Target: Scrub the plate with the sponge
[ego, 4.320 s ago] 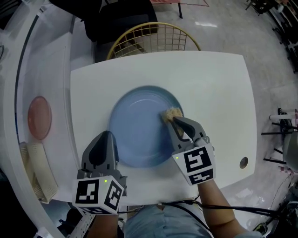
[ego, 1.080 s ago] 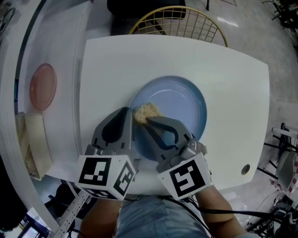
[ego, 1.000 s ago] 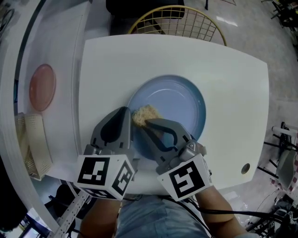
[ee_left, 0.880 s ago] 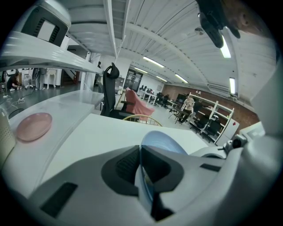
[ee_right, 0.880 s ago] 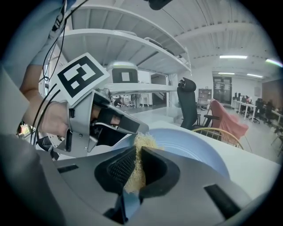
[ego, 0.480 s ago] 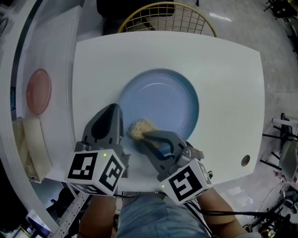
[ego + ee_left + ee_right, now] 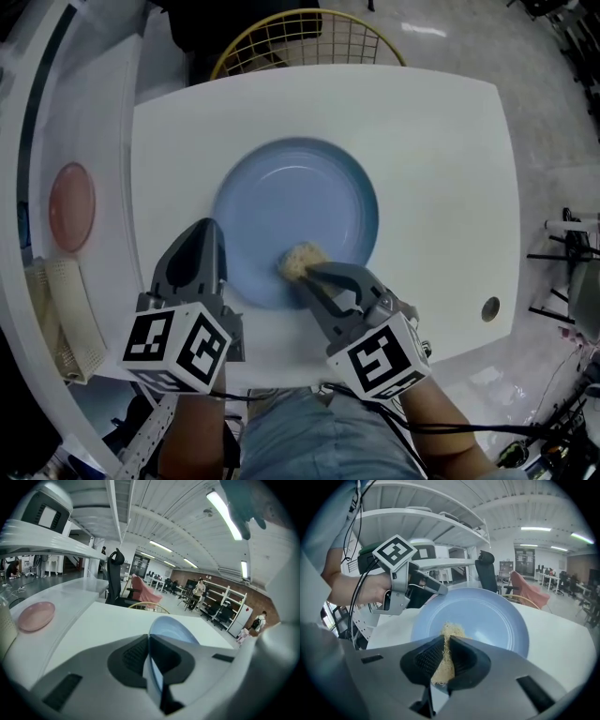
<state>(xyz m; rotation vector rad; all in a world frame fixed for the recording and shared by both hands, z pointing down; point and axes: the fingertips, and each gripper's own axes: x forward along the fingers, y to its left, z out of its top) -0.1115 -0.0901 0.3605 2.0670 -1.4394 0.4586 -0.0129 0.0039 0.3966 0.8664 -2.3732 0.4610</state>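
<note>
- The right gripper point(image 7: 306, 273) has its jaws closed on the tan sponge point(image 7: 300, 260). The right gripper view shows the sponge point(image 7: 449, 634) pinched between the ribbed pads, its frayed top sticking out past them.
- The sponge rests on the blue plate point(image 7: 291, 197) near its 6 o'clock rim.
- The left gripper point(image 7: 206, 232) meets the plate at about 8 o'clock. In its own view the jaws are pressed together on the plate's thin rim point(image 7: 154, 679), and the plate rises beyond them.
- The plate lies on a white counter point(image 7: 431, 141) with rounded corners. A small round hole point(image 7: 490, 307) sits toward 4 o'clock from the plate.
- At 9 o'clock, on a neighbouring white surface, lies a pink dish point(image 7: 71, 206), with a pale woven mat point(image 7: 67, 323) nearer the person.
- A yellow wire chair point(image 7: 300, 33) stands beyond the counter at 12 o'clock.
- Only the gripper views show the room: white shelving, ceiling strip lights, desks, office chairs and people far off.
- The right gripper view alone shows a bare hand point(image 7: 365, 588) wrapped around the left gripper point(image 7: 410, 590), cables trailing from it.
- Both grippers reach forward from the counter's near edge, the right angled toward 11 o'clock.
</note>
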